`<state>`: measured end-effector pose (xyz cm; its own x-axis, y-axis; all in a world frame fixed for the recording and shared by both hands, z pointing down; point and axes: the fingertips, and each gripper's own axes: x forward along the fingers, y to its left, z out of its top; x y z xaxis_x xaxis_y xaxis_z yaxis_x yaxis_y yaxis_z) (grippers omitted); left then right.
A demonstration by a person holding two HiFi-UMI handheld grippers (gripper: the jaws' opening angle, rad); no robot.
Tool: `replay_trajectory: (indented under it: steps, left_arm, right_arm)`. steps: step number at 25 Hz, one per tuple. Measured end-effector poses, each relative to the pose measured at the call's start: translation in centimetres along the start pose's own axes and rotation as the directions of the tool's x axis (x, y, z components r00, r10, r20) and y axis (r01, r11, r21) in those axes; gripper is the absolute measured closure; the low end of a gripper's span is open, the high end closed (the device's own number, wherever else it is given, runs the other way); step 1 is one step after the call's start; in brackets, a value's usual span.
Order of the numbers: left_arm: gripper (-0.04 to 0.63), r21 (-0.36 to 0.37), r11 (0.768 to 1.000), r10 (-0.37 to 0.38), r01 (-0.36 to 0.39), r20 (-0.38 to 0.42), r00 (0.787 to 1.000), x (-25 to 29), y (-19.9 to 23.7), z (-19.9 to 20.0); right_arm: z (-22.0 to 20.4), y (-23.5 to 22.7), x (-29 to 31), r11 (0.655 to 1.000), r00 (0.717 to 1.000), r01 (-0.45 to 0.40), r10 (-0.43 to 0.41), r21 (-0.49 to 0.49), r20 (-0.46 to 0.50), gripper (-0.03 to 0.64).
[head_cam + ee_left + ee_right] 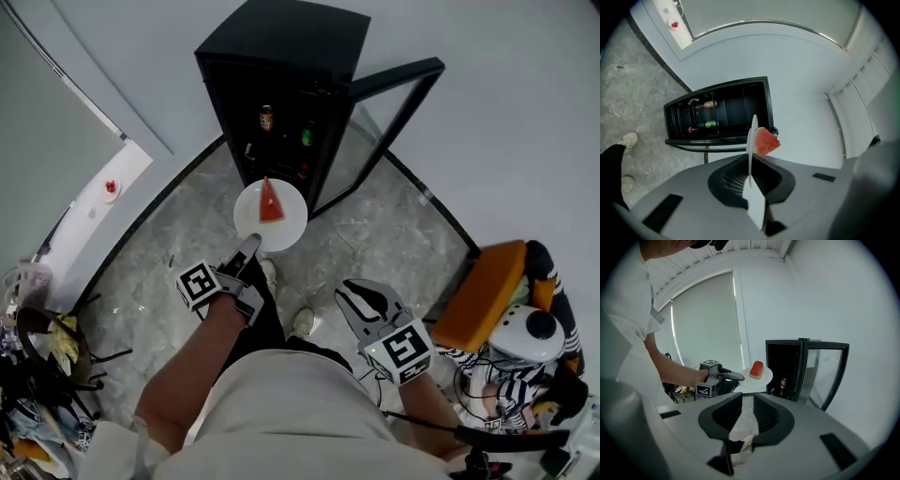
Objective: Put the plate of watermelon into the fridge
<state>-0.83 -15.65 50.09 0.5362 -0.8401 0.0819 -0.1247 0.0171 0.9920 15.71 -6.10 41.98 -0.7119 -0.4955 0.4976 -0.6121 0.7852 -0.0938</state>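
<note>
A white plate with a red watermelon wedge hangs level in front of the open black fridge. My left gripper is shut on the plate's near rim. In the left gripper view the plate shows edge-on between the jaws, with the watermelon to its right and the fridge beyond. My right gripper hangs lower right, away from the plate, jaws slightly apart and nothing between them. The right gripper view shows the plate, the left gripper and the fridge.
The fridge's glass door stands open to the right. Bottles sit on its shelves. An orange seat and a white helmet are at the right, clutter at the left. A person's shoes stand on the marble floor.
</note>
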Motion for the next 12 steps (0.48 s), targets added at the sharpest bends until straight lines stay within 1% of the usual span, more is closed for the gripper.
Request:
replay_trajectory:
  steps: [5, 12]
  left_arm:
    - [0.574, 0.013, 0.999, 0.042, -0.043, 0.034, 0.999, 4.6, 2.8, 4.8]
    - [0.574, -0.001, 0.999, 0.054, -0.054, 0.046, 0.998, 12.1, 6.2, 11.1]
  right_arm:
    - [1.9, -3.1, 2.9, 1.000, 1.000, -0.007, 0.007, -0.004, -0.021, 0.532]
    - [5.3, -6.8, 7.2, 1.000, 0.999, 0.004, -0.003, 0.005, -0.047, 0.532]
